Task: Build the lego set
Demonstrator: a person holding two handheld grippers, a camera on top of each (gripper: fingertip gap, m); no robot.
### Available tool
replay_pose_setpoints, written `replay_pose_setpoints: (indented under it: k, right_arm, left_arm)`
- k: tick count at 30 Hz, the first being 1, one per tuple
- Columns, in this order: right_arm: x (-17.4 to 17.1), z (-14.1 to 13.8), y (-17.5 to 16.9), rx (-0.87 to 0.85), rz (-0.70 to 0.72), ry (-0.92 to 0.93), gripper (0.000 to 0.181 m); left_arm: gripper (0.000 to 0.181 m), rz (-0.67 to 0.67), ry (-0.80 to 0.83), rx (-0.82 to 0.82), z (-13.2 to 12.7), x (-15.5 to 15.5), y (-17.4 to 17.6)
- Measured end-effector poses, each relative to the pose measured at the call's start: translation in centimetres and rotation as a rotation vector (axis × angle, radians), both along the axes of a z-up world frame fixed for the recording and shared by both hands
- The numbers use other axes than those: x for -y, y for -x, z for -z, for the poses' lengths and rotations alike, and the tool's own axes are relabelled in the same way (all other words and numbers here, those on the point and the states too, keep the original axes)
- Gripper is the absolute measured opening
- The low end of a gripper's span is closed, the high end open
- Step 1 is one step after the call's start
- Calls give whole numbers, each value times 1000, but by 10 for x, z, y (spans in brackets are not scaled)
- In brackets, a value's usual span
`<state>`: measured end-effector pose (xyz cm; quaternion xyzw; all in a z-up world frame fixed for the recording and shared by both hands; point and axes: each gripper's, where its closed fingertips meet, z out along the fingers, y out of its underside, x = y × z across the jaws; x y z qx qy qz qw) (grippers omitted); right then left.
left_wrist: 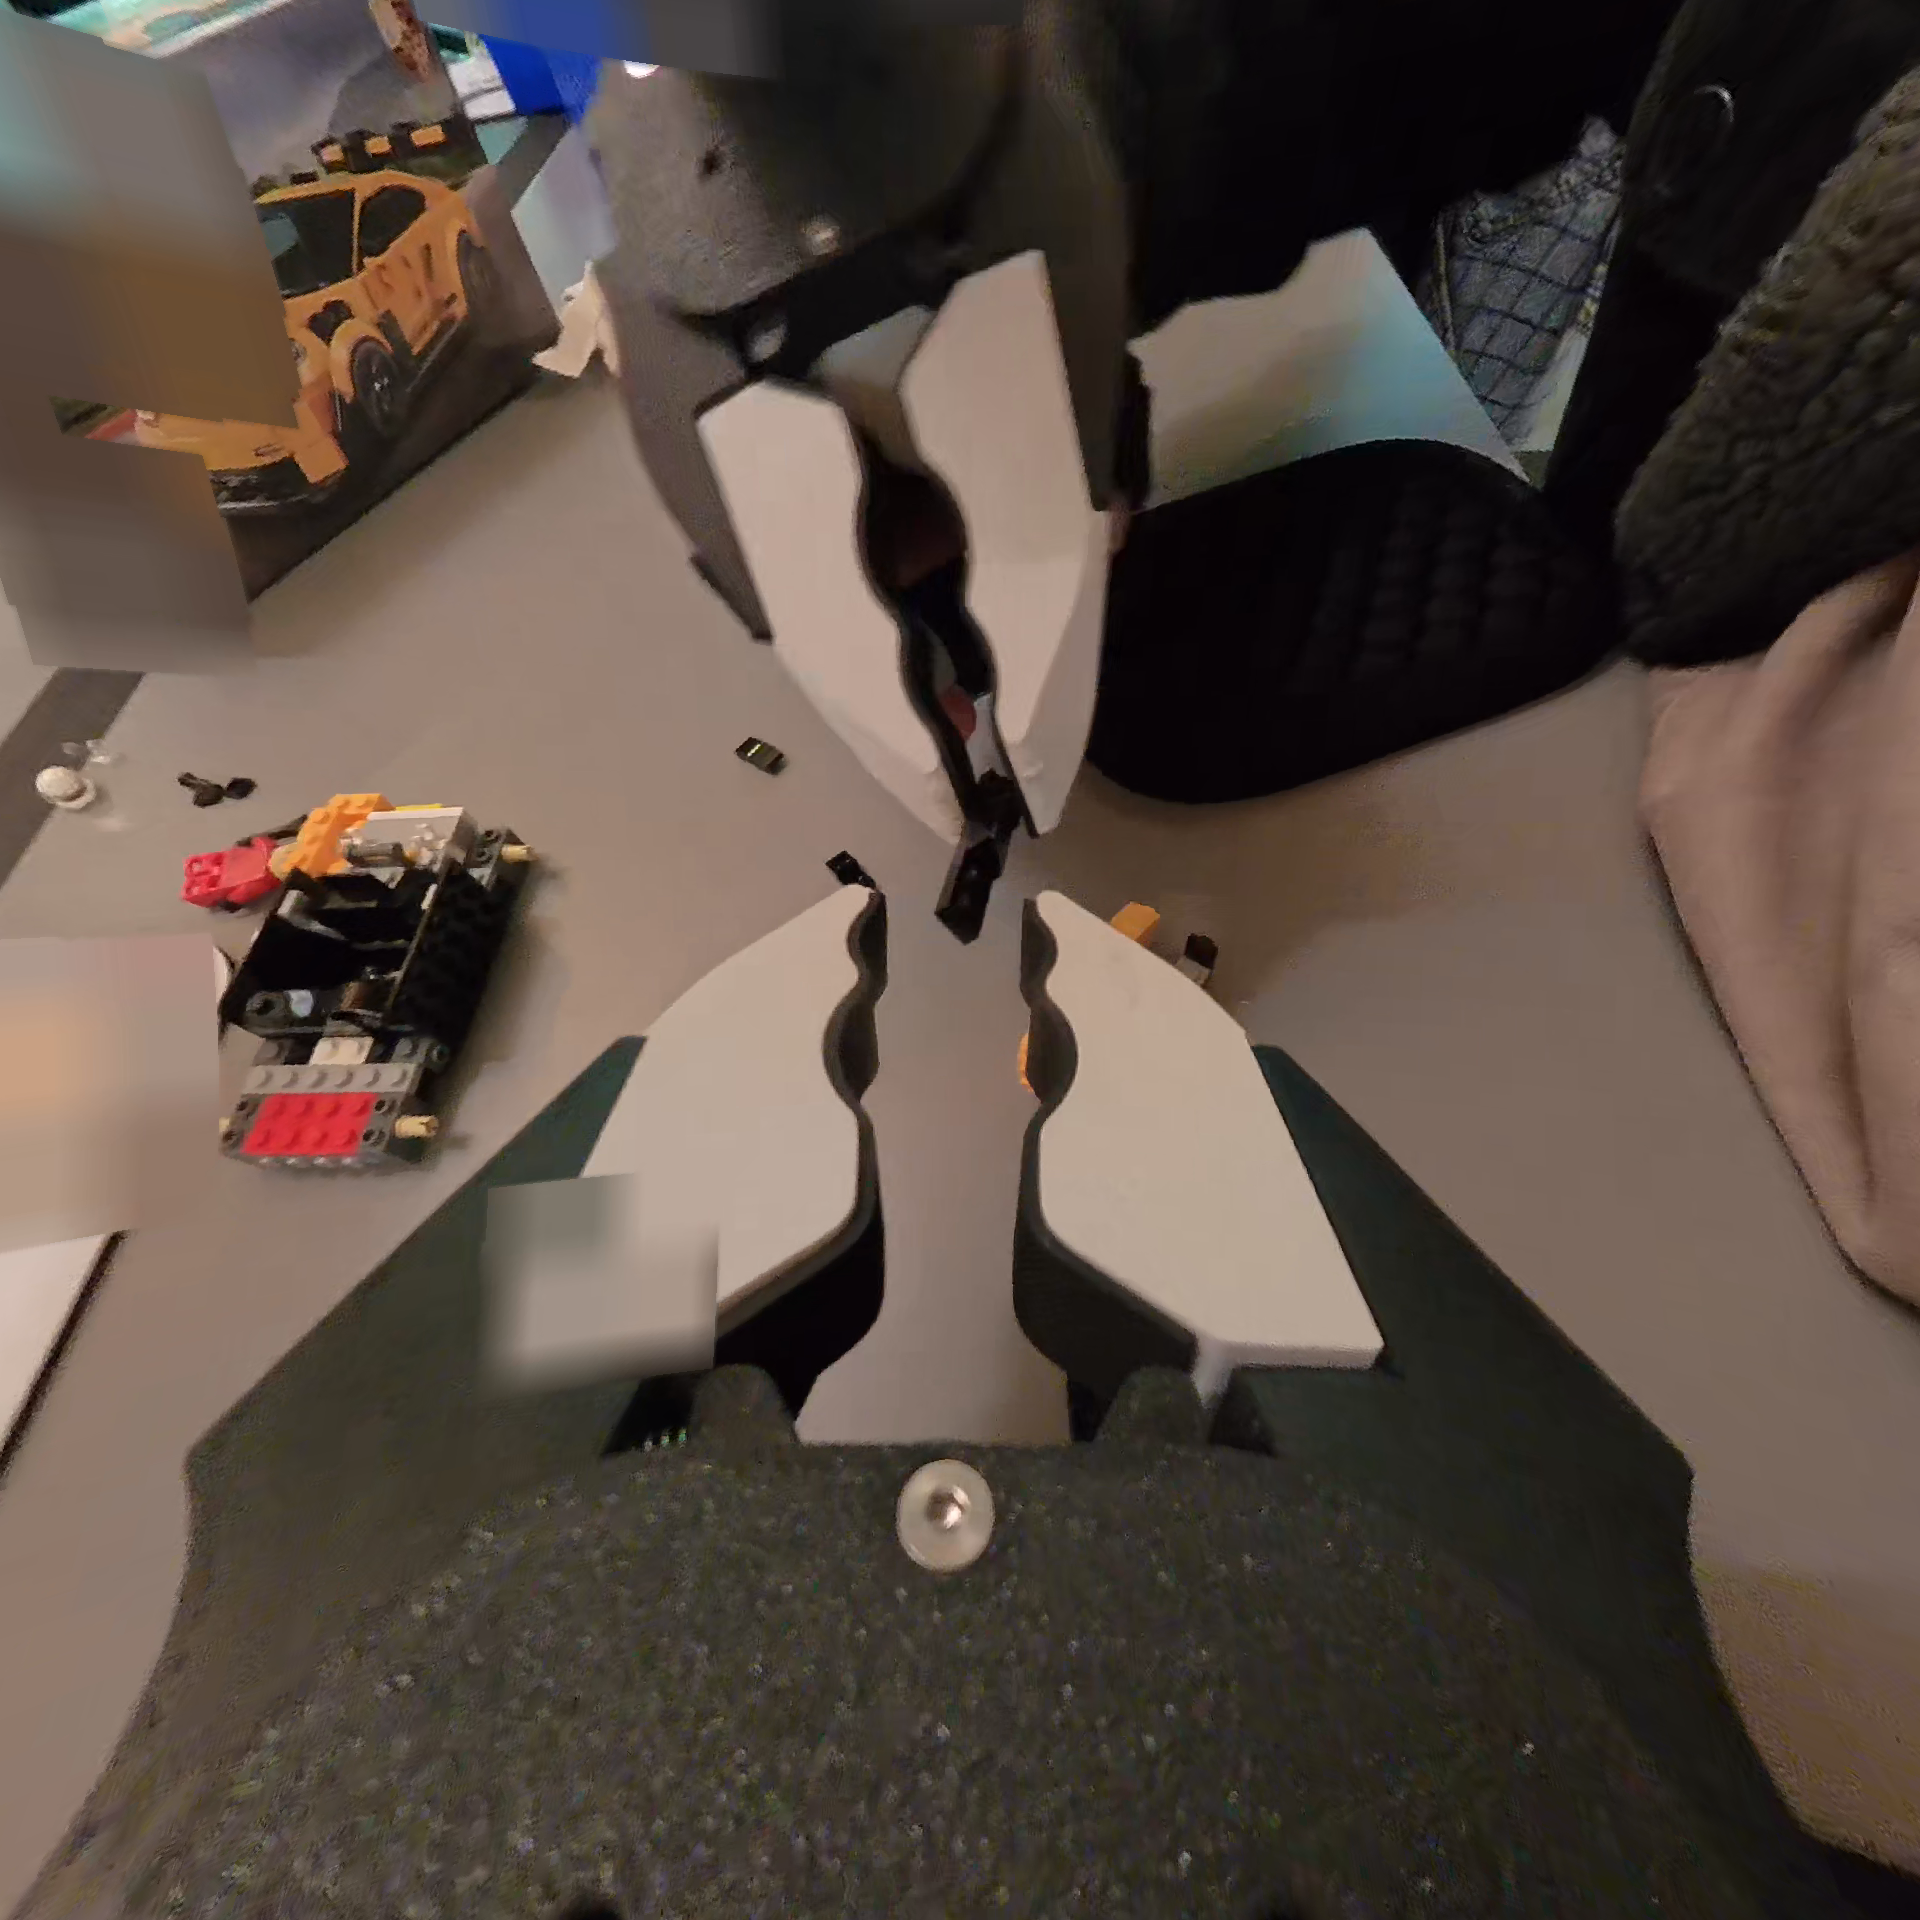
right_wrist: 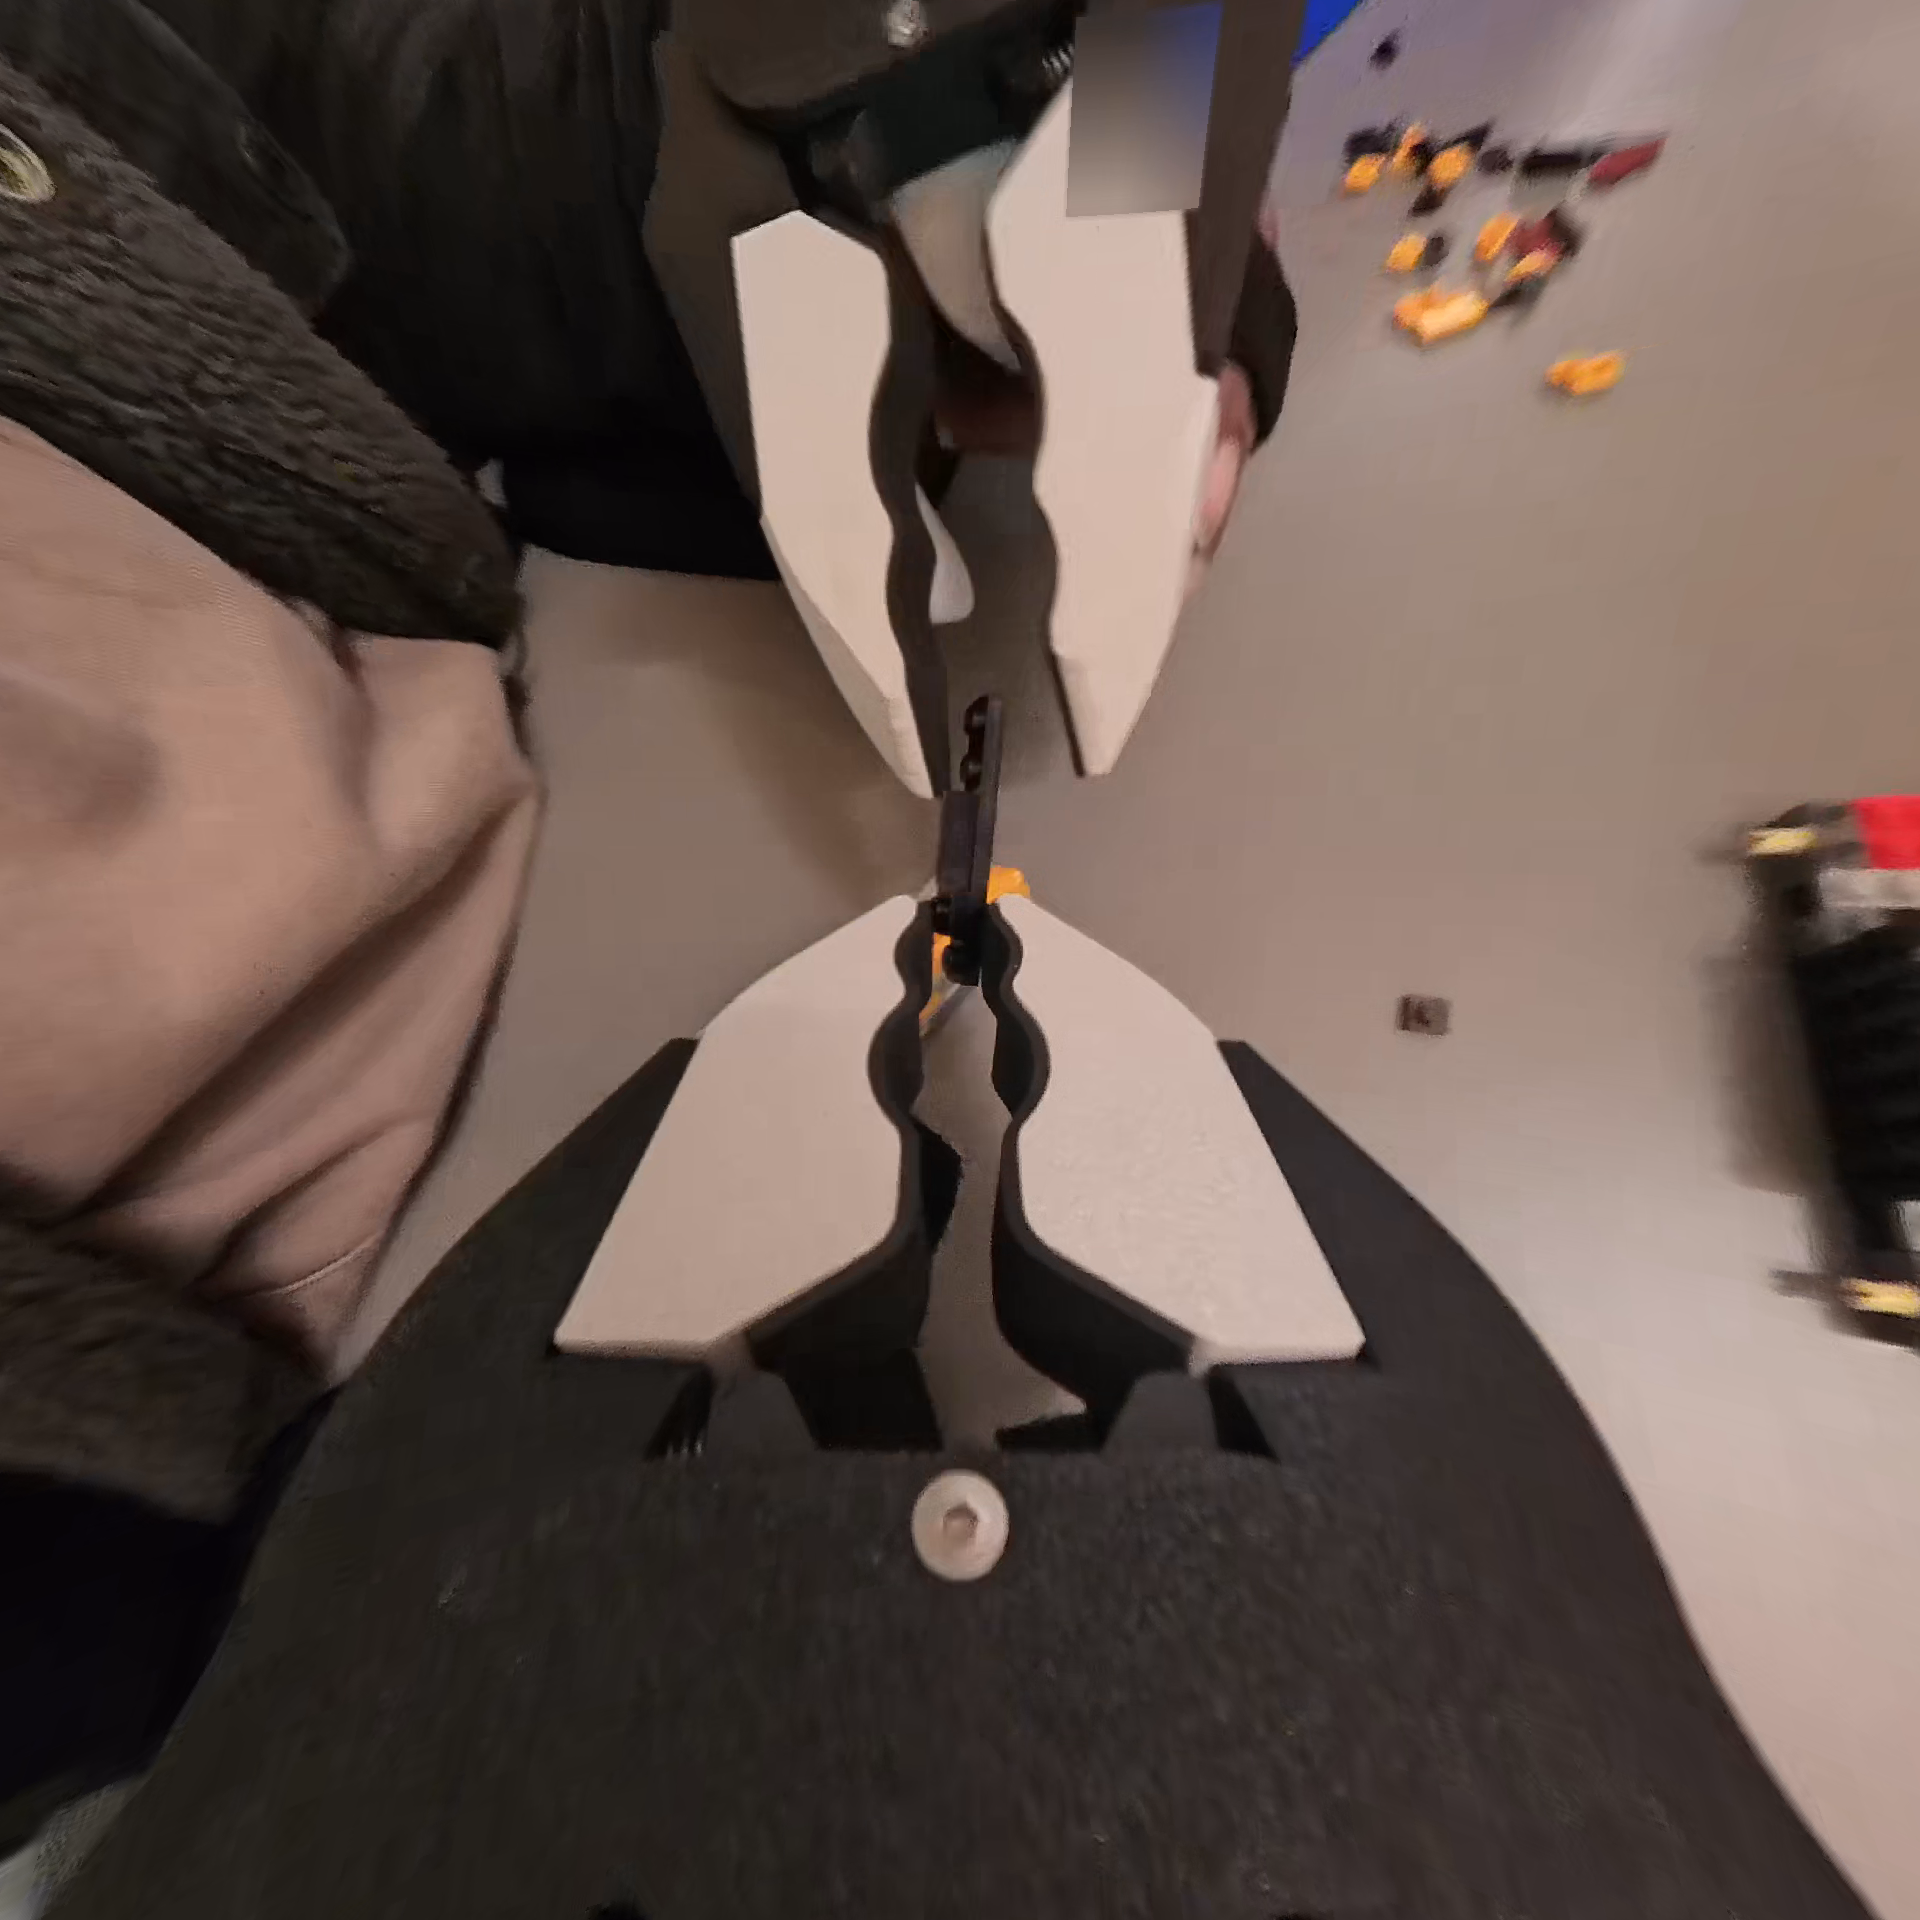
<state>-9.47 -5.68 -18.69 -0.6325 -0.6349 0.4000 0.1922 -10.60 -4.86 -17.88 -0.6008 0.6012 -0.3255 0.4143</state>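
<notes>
The right gripper (right_wrist: 961,925) clamps a black piece (right_wrist: 968,831); the left gripper (left_wrist: 954,914) gapes around its tip. The half-built car (left_wrist: 353,987) sits aside; only the left wrist view shows the box (left_wrist: 384,312).

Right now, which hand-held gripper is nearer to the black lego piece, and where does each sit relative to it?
Right. The right hand-held gripper is clamped on one end of the black lego piece; the left hand-held gripper is open, fingertips flanking its free end.

Grey table (left_wrist: 540,665) under everything. Black mesh cushion (left_wrist: 1340,623) on it, beyond the tongs to the right. Beige cloth (left_wrist: 1787,935) and dark fleece (left_wrist: 1787,395) far right.
</notes>
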Motion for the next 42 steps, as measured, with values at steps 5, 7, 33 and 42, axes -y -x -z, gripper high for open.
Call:
replay_pose_setpoints:
  k: [5, 7, 33, 42]
  right_arm:
    - [0, -2, -3, 90, -100, 205, 8]
    - [1, -1, -3, 110, -136, 244, 8]
    - [-85, 49, -10, 254, 154, -235, 22]
    - [-93, 63, 3, 343, 111, -210, 16]
  left_arm:
    - [12, 11, -109, -47, 4, 1, 0]
    - [8, 18, -129, -63, 6, 2, 1]
    - [8, -294, 329, -275, 72, -35, 19]
    - [20, -291, 254, -346, 76, -34, 24]
